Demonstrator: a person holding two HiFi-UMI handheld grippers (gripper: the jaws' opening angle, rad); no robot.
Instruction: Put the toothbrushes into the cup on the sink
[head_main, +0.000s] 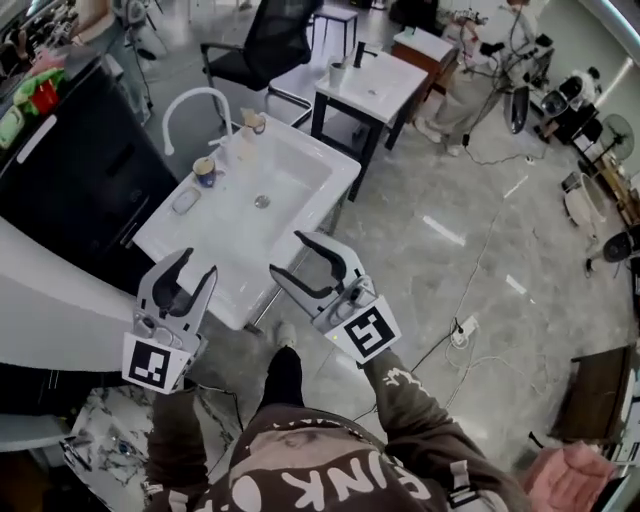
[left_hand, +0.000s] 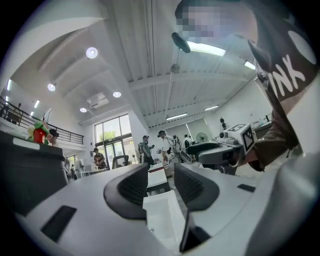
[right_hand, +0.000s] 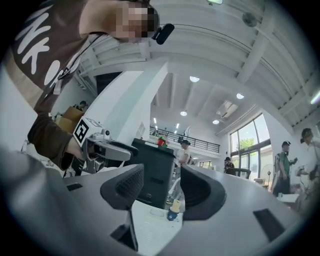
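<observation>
The white sink (head_main: 300, 165) stands ahead of me in the head view. Near its arched tap is a small blue and cream cup (head_main: 205, 171), also seen in the right gripper view as the cup (right_hand: 173, 210) between the jaws. A clear glass (head_main: 245, 140) with something brownish at its top stands by the back rim; I cannot make out toothbrushes. My left gripper (head_main: 198, 263) hovers over the sink's front edge, open and empty. Beside it, my right gripper (head_main: 288, 253) is open with nothing in it. Each gripper view shows bare jaws: left gripper (left_hand: 159, 187), right gripper (right_hand: 161, 187).
A soap dish (head_main: 185, 200) and the drain (head_main: 262, 201) lie in the sink. A black cabinet (head_main: 80, 160) flanks it on the left. Behind stand a second white table (head_main: 372, 85) and an office chair (head_main: 268, 40). Cables (head_main: 468, 330) run across the floor at right.
</observation>
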